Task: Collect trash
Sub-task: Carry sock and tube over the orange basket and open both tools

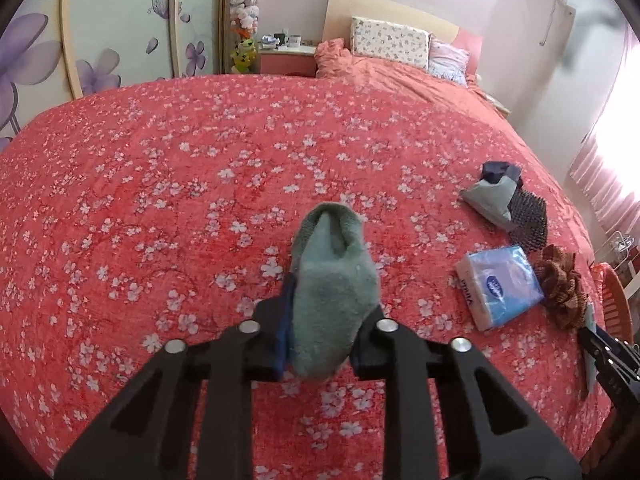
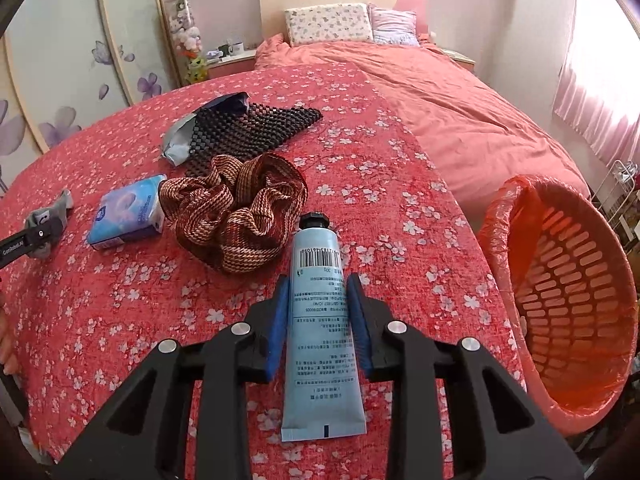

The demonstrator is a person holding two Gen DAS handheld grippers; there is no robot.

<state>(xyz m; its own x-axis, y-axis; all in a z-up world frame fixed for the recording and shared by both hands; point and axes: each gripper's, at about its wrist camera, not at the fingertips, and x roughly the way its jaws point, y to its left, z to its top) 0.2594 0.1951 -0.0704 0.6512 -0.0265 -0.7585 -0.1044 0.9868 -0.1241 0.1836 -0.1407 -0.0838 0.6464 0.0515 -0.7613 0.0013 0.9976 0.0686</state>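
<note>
In the left wrist view my left gripper (image 1: 332, 296) is shut on a fuzzy grey-green sock (image 1: 332, 256), which sticks out forward over the red flowered bedspread (image 1: 160, 200). In the right wrist view my right gripper (image 2: 318, 280) is shut on a pale blue cream tube (image 2: 320, 340). Its blue pads (image 2: 280, 320) press on both sides of the tube, and the black cap points away from me. An orange basket (image 2: 568, 300) lined with an orange bag stands tilted at the bed's right edge, just right of the tube. The left gripper with the sock (image 2: 48, 220) shows at the far left.
On the bedspread lie a blue tissue pack (image 2: 128, 216), a brown woven scrunchie (image 2: 236, 208), a black mesh mat (image 2: 248, 128) and a grey-blue packet (image 2: 178, 140). Pillows and a pink duvet (image 2: 440, 112) lie farther back. A wardrobe with flower doors stands to the left.
</note>
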